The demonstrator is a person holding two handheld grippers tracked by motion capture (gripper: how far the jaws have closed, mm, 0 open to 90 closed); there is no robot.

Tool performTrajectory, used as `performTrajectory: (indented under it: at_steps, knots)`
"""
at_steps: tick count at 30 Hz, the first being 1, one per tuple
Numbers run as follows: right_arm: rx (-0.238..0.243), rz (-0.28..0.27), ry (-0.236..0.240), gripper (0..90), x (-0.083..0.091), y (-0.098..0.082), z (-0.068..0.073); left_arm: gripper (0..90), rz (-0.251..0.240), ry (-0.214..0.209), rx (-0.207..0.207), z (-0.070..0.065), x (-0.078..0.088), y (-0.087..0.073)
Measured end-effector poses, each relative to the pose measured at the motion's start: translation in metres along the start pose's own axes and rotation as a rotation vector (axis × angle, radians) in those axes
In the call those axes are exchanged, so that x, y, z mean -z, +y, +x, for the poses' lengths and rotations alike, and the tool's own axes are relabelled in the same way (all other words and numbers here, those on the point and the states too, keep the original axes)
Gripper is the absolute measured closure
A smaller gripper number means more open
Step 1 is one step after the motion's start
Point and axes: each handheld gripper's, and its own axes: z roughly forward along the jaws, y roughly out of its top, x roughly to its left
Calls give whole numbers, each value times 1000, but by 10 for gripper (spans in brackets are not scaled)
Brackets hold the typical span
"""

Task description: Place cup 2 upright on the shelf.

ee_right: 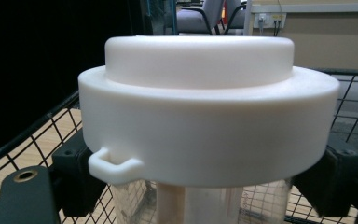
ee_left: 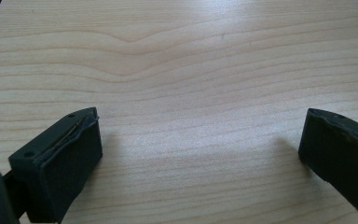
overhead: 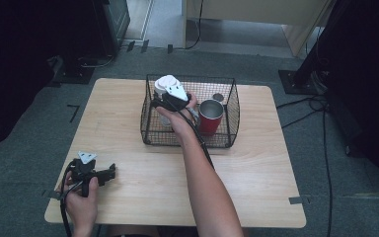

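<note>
A wooden table (overhead: 143, 187) carries a black wire basket (overhead: 229, 121) near its far middle; inside the basket a red cup (overhead: 210, 117) stands upright on the right, and a clear jar with a white lid (ee_right: 205, 116) stands on the left, just beside the cup; the right gripper (overhead: 165, 103) reaches into the basket, its jaws closed on the jar just under the lid; the left gripper (overhead: 111, 173) rests on the table's near left corner, jaws wide apart over bare wood.
</note>
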Motion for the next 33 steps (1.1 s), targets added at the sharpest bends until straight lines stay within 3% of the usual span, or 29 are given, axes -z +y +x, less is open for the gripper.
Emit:
performTrajectory:
  at_steps: [11, 15, 22, 33]
  knots:
    - [55, 30, -11, 138, 1, -4, 5, 0, -1, 0, 1, 0, 0, 0]
    - [30, 57, 33, 81, 5, -2, 7, 0, 0, 0, 0, 0, 0, 0]
    - [71, 56, 54, 16, 6, -2, 6, 0, 0, 0, 0, 0, 0, 0]
    - [73, -4, 95, 9, 11, 4, 5, 0, 0, 0, 0, 0, 0, 0]
